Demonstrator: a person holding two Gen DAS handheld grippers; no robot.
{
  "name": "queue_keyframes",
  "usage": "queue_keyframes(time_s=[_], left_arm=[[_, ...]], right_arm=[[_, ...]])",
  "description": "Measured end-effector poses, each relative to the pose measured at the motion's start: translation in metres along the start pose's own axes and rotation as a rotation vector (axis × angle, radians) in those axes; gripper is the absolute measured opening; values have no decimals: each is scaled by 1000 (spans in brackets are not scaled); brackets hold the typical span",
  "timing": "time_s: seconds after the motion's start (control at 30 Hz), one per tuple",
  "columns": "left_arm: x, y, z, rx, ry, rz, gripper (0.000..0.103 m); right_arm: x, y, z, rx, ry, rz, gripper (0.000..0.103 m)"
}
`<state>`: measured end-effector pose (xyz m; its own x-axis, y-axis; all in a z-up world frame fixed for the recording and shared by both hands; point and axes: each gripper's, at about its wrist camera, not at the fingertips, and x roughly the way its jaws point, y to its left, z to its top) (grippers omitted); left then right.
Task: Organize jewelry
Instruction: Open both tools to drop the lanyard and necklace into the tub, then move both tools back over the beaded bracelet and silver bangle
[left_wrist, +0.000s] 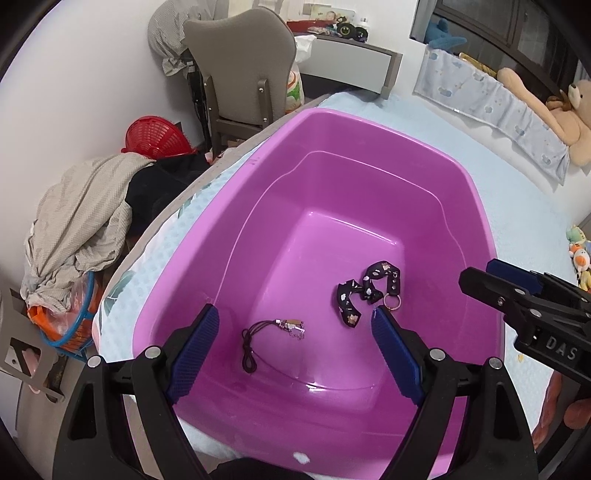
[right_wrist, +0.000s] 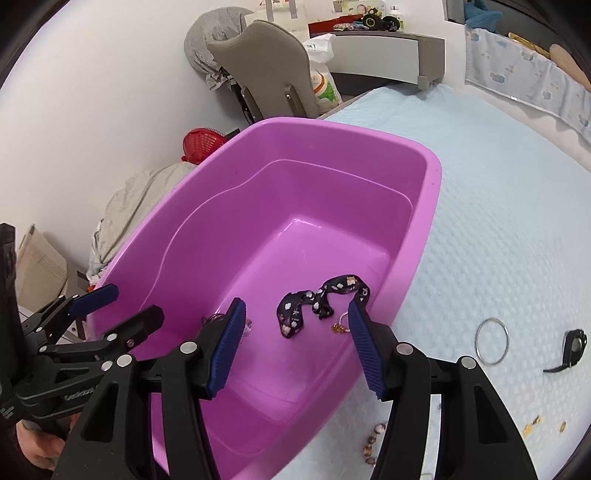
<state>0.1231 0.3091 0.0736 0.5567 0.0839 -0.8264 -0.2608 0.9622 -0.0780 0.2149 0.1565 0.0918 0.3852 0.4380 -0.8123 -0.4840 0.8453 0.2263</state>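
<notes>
A purple plastic tub (left_wrist: 476, 192) (right_wrist: 436, 173) sits on the light blue bed. Inside it lie a black patterned strap with a ring (left_wrist: 365, 290) (right_wrist: 317, 299) and a dark cord with a small charm (left_wrist: 258, 339). My left gripper (left_wrist: 295, 317) is open and empty above the tub, over the cord. My right gripper (right_wrist: 297, 306) is open and empty above the tub, near the strap. On the bed right of the tub lie a silver bangle (right_wrist: 492, 341), a black watch-like piece (right_wrist: 570, 349) and a beaded bracelet (right_wrist: 371, 441).
The bed cover (right_wrist: 498, 221) spreads right of the tub. A grey chair (left_wrist: 240, 62), a red basket (left_wrist: 151, 136) and a pile of clothes (left_wrist: 81, 214) stand left of the bed. Soft toys (left_wrist: 569, 114) lie by the far bed edge.
</notes>
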Motion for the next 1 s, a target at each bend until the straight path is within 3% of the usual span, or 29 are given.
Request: queue_keyframes(time_s=[0.5,0.7,0.77,1.0], left_arm=[[-39,-25,-37,12,-38,-25,85],[-59,-53,-61,64,-65,-66,88],[-66,-67,-72,83,-72,-93,88],[-85,-110,-112,167,-98,-168,94]], right_arm=[[-68,-20,-73,49,-86,12,58],[-102,-58,-125,124,-112,-32,59],[-115,-74,-150,163,-123,-75,63],[-152,-119,-230,284,-138,-188,63]])
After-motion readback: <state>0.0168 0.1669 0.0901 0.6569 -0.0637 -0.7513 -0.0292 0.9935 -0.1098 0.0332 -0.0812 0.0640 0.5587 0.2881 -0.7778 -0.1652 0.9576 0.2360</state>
